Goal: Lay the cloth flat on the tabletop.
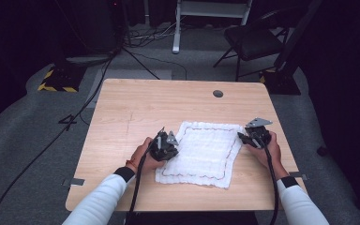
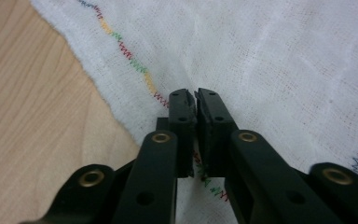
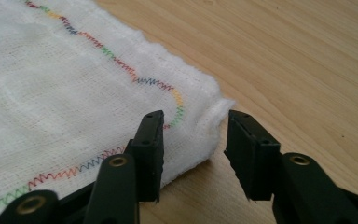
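Observation:
A white gauze cloth (image 1: 201,152) with a multicoloured zigzag stitch near its edge lies flat on the wooden table (image 1: 136,108). My left gripper (image 1: 170,150) is at the cloth's left edge. In the left gripper view its jaws (image 2: 195,95) stand almost together over the stitched border of the cloth (image 2: 284,60), and faint creases run to their tips as if they pinch a small fold. My right gripper (image 1: 243,138) is at the cloth's far right corner. In the right gripper view it (image 3: 193,126) stands open, its jaws on either side of that corner of the cloth (image 3: 51,93), not touching it.
A round cable hole (image 1: 218,93) sits near the table's far edge. Bare wood surrounds the cloth on all sides. Beyond the table are a dark folding chair (image 1: 253,40), floor cables (image 1: 150,61) and a yellow-and-black striped base (image 1: 56,79).

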{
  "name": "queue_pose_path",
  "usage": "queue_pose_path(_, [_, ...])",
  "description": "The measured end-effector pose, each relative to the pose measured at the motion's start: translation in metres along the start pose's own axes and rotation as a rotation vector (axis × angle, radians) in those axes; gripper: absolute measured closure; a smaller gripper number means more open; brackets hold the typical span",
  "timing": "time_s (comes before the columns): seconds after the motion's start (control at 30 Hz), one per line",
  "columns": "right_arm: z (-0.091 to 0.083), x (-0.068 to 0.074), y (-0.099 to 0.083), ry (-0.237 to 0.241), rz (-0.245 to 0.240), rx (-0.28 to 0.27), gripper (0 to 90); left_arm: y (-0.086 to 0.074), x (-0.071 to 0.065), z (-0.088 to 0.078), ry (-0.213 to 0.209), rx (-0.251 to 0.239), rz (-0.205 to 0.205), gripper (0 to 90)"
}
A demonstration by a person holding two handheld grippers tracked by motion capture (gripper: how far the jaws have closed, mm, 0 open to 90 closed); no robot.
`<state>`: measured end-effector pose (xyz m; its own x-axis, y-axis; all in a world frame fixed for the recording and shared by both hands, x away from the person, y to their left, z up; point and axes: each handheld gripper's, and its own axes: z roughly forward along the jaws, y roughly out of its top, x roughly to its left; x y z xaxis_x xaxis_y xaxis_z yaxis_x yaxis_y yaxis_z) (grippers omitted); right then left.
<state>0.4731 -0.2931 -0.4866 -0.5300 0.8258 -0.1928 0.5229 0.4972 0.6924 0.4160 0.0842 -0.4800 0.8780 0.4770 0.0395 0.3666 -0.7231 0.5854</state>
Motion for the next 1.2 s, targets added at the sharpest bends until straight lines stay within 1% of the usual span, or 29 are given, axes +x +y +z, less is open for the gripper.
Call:
queue_pose_path(0.03, [0.002,-0.003,0.001,0.01,0.032,0.012,52.1,0.001,0.001,-0.001,0.011,-0.019,-0.009,70.1])
queue_pose_path(0.07, [0.004,-0.005,0.002,0.019,0.053,0.011,51.7,0.003,0.003,-0.001,0.02,-0.036,-0.012,65.6])
queue_pose_path(0.1, [0.005,-0.006,0.003,0.031,0.067,0.006,50.6,0.008,0.006,-0.001,0.017,-0.053,-0.048,60.4])
queue_pose_path(0.13, [0.006,-0.008,0.005,0.035,0.073,-0.006,50.5,0.013,0.011,0.0,0.022,-0.074,-0.072,50.7])
queue_pose_path(0.17, [0.007,-0.007,0.006,0.025,0.065,-0.016,50.5,0.017,0.014,0.002,0.039,-0.083,-0.077,43.1])
queue_pose_path(0.2, [0.009,-0.008,0.008,0.021,0.066,-0.008,48.8,0.025,0.021,0.005,0.07,-0.089,-0.092,39.2])
queue_pose_path(0.23, [0.013,-0.01,0.01,0.041,0.093,0.015,46.7,0.03,0.026,0.007,0.077,-0.103,-0.109,36.1])
queue_pose_path(0.3, [0.018,-0.012,0.012,0.056,0.118,0.031,47.0,0.042,0.041,0.017,0.092,-0.118,-0.151,33.1])
queue_pose_path(0.33, [0.02,-0.012,0.012,0.056,0.12,0.024,47.6,0.045,0.046,0.021,0.097,-0.115,-0.168,33.1])
queue_pose_path(0.37, [0.021,-0.012,0.012,0.058,0.122,0.022,48.4,0.05,0.053,0.028,0.098,-0.103,-0.171,33.1])
queue_pose_path(0.4, [0.023,-0.012,0.012,0.068,0.129,0.012,51.0,0.053,0.058,0.034,0.115,-0.092,-0.177,33.3])
queue_pose_path(0.43, [0.023,-0.012,0.012,0.084,0.133,0.007,53.6,0.055,0.062,0.04,0.111,-0.082,-0.198,34.4])
queue_pose_path(0.47, [0.024,-0.012,0.012,0.098,0.13,0.004,55.8,0.056,0.065,0.045,0.105,-0.074,-0.202,35.8])
queue_pose_path(0.5, [0.024,-0.013,0.012,0.11,0.13,0.003,58.6,0.057,0.067,0.05,0.117,-0.061,-0.203,35.9])
queue_pose_path(0.53, [0.024,-0.014,0.012,0.129,0.131,-0.002,63.0,0.058,0.069,0.054,0.117,-0.054,-0.217,37.1])
queue_pose_path(0.57, [0.025,-0.014,0.011,0.146,0.135,-0.006,67.6,0.058,0.071,0.056,0.101,-0.05,-0.222,39.9])
queue_pose_path(0.6, [0.025,-0.014,0.012,0.156,0.136,-0.009,70.1,0.057,0.074,0.058,0.076,-0.066,-0.232,40.4])
queue_pose_path(0.63, [0.025,-0.014,0.012,0.166,0.131,-0.008,74.0,0.057,0.075,0.058,0.07,-0.076,-0.232,44.2])
queue_pose_path(0.7, [0.025,-0.012,0.014,0.176,0.125,0.001,81.0,0.057,0.076,0.058,0.039,-0.087,-0.207,58.3])
queue_pose_path(0.77, [0.025,-0.011,0.018,0.158,0.105,0.008,84.2,0.057,0.076,0.057,0.026,-0.085,-0.188,72.9])
queue_pose_path(0.8, [0.025,-0.01,0.019,0.153,0.095,0.007,84.6,0.057,0.076,0.056,0.025,-0.082,-0.181,76.2])
queue_pose_path(0.87, [0.023,-0.009,0.023,0.146,0.089,-0.01,85.2,0.059,0.074,0.054,0.053,-0.074,-0.158,82.7])
queue_pose_path(0.9, [0.021,-0.009,0.024,0.145,0.086,-0.018,85.3,0.059,0.075,0.05,0.057,-0.084,-0.151,83.5])
queue_pose_path(0.93, [0.019,-0.009,0.027,0.139,0.081,-0.032,85.4,0.06,0.075,0.046,0.068,-0.097,-0.151,84.0])
queue_pose_path(0.97, [0.016,-0.009,0.03,0.133,0.078,-0.045,85.5,0.061,0.077,0.039,0.085,-0.124,-0.144,84.4])
queue_pose_path(1.03, [0.008,-0.009,0.04,0.131,0.071,-0.087,85.5,0.062,0.08,0.026,0.098,-0.151,-0.143,84.6])
queue_pose_path(1.1, [0.002,-0.008,0.051,0.126,0.058,-0.113,85.5,0.064,0.083,0.012,0.134,-0.174,-0.137,84.7])
queue_pose_path(1.13, [-0.001,-0.007,0.056,0.121,0.047,-0.126,85.6,0.064,0.085,0.005,0.144,-0.189,-0.135,84.8])
queue_pose_path(1.2, [-0.006,-0.006,0.067,0.113,0.034,-0.153,85.6,0.064,0.088,-0.007,0.176,-0.222,-0.142,84.9])
